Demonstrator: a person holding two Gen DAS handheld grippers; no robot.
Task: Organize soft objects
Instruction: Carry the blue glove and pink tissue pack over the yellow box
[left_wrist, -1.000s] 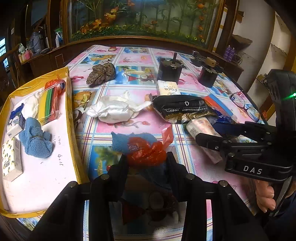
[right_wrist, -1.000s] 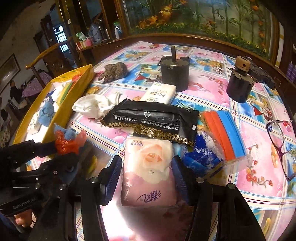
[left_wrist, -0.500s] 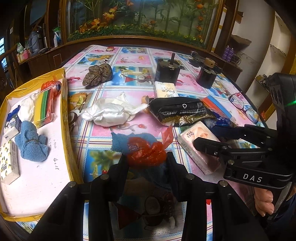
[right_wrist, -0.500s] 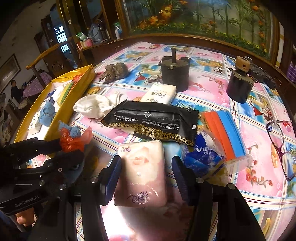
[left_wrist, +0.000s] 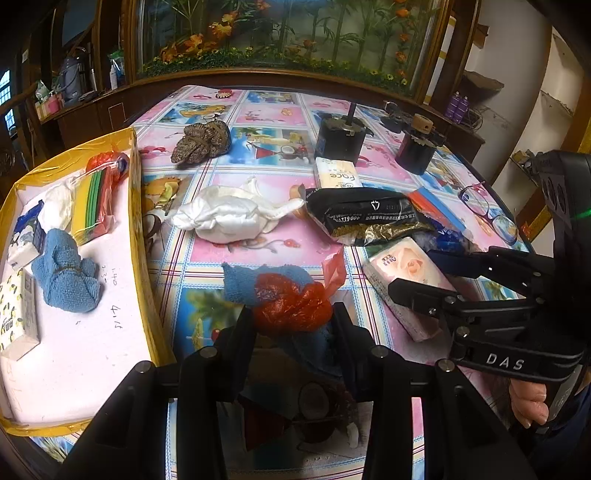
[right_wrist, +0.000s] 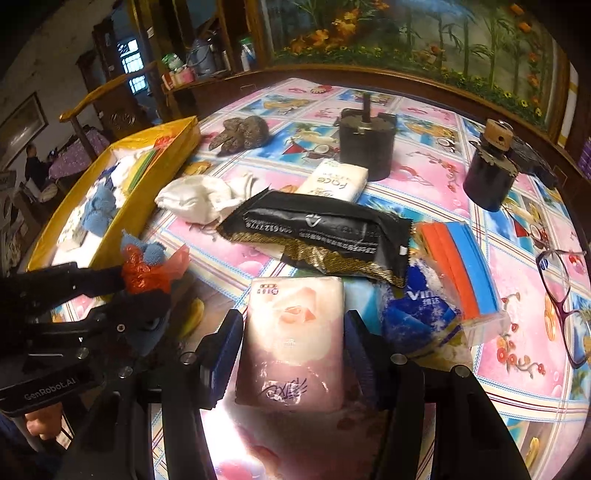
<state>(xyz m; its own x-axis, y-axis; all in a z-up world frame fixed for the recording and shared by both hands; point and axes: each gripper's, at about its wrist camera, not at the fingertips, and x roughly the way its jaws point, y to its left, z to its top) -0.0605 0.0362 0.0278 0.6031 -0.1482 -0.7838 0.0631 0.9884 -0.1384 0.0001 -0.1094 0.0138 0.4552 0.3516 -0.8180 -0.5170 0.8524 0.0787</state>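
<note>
My left gripper (left_wrist: 293, 317) is shut on a bundle of blue cloth and red plastic bag (left_wrist: 291, 301), held above the table; the bundle also shows in the right wrist view (right_wrist: 149, 267). My right gripper (right_wrist: 293, 334) is shut on a pink rose-printed tissue pack (right_wrist: 293, 343), lifted off the table; the pack also shows in the left wrist view (left_wrist: 404, 277). A yellow-rimmed tray (left_wrist: 142, 236) at the left holds a blue cloth (left_wrist: 66, 273), sponges and tissue packs.
On the flowered tablecloth lie a white cloth bundle (left_wrist: 229, 218), a brown bundle (left_wrist: 203, 142), a black wipes pack (right_wrist: 317, 232), a white face-tissue pack (right_wrist: 334, 179), orange and blue sponges (right_wrist: 458, 266), a blue tissue pack (right_wrist: 417, 314), two black cylinders (right_wrist: 365, 144) and glasses (right_wrist: 561, 302).
My right gripper has lifted the pink tissue pack off the table. My left gripper holds the blue and red bundle slightly higher and further right of the tray.
</note>
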